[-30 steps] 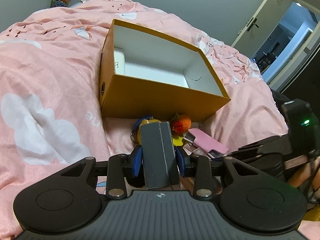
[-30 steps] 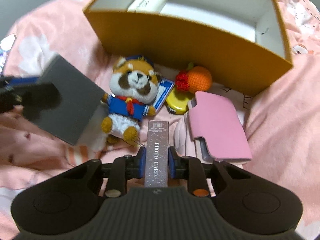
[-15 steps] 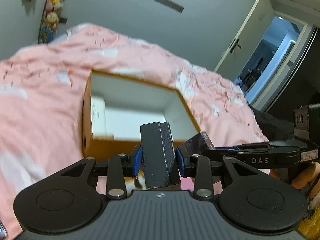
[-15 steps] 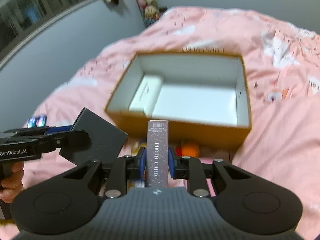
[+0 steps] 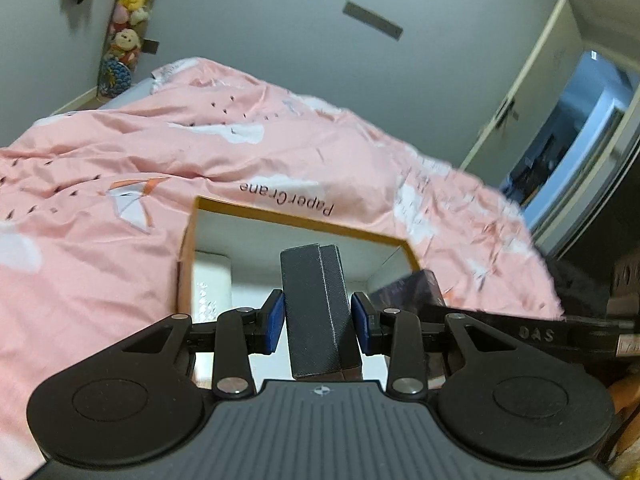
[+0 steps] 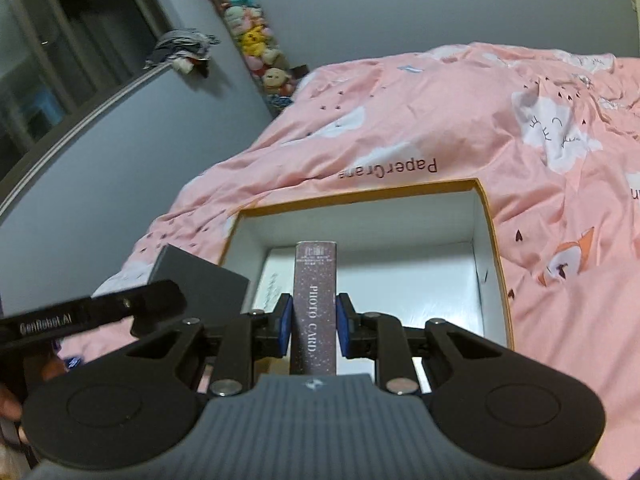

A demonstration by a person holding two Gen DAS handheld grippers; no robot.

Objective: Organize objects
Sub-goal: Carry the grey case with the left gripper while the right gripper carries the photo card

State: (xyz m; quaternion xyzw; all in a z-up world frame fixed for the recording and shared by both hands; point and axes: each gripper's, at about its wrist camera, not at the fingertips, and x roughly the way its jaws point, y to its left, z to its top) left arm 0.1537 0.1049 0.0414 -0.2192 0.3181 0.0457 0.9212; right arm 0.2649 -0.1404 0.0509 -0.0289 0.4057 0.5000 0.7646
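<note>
My left gripper (image 5: 318,322) is shut on a dark grey box (image 5: 316,308), held above the near-left part of the open orange cardboard box (image 5: 296,220). My right gripper (image 6: 314,322) is shut on a glittery "PHOTO CARD" box (image 6: 314,304), held over the same orange box (image 6: 494,248), whose inside is white. A white item (image 5: 212,284) lies on the box floor at its left; it also shows in the right wrist view (image 6: 276,276). The grey box (image 6: 196,280) and the left gripper show at the left of the right wrist view. The photo card box (image 5: 412,288) shows in the left wrist view.
The orange box rests on a pink quilt (image 6: 440,120) covering the bed. Plush toys hang in a column on the grey wall (image 5: 124,32). A door and a lit doorway (image 5: 568,152) stand at the right. The small toys seen earlier lie out of view below the grippers.
Both grippers rose from the bedding and moved forward over the orange box, each still holding its item. The plush raccoon, orange ball and pink case dropped out of view.
</note>
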